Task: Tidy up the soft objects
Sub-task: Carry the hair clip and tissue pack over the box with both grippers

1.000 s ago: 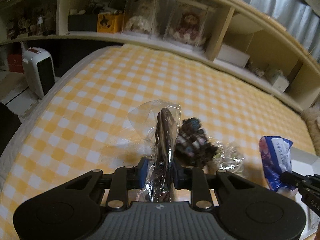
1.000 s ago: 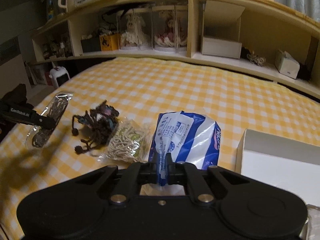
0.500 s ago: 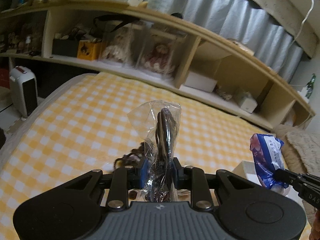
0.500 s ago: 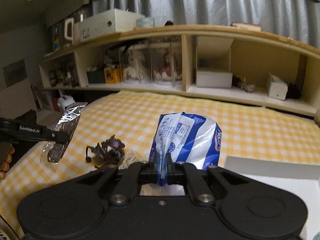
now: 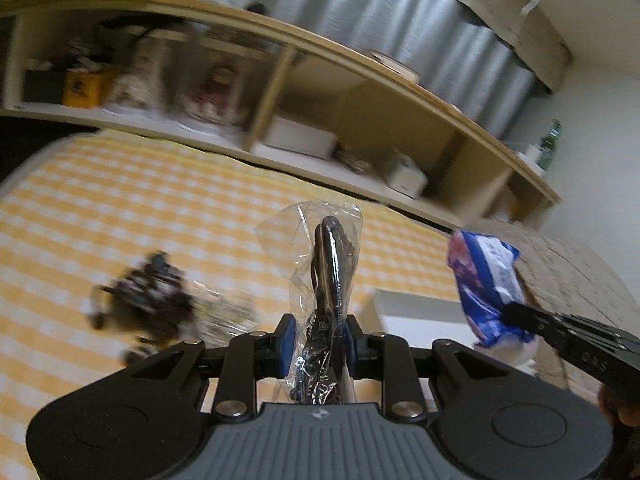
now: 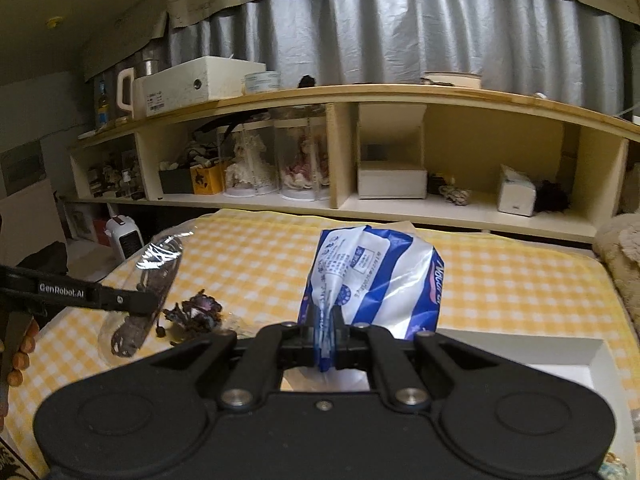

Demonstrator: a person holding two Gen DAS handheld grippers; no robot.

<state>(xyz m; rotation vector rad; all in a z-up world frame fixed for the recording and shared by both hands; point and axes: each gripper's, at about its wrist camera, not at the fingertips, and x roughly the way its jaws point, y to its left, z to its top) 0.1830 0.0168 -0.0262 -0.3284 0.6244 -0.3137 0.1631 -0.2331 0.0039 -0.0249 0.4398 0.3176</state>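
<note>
Overhead, open air above the yellow checked bed cover (image 6: 500, 280); far edge runs under the wooden shelf unit (image 6: 340, 152), left edge drops off near a small white heater (image 6: 125, 236), and a beige knit blanket (image 6: 620, 256) bounds the right side. White open box (image 6: 552, 356) sits on the cover at the near right, its rim just behind the right gripper. Left gripper (image 5: 318, 344) is raised off the bed, jaws pinched narrow on the clear plastic bag (image 5: 316, 248) with dark cords inside; bag stands up between the blue pads (image 5: 289, 338) and hangs below them too. Right gripper (image 6: 326, 340) is also lifted, jaws nearly closed on the twisted corner of the blue-and-white tissue pack (image 6: 372, 280), pack sticks forward over the front of the box area. In the left view the same pack (image 5: 488, 284) shows at right, gripped by the other tool, above the box (image 5: 416, 312). Left on the cover: a dark tangled yarn bundle (image 6: 196, 314), touching a crinkly clear bag of pale strands (image 5: 228, 312), partly blurred. Both lie well left of the box, between the two tools.
</note>
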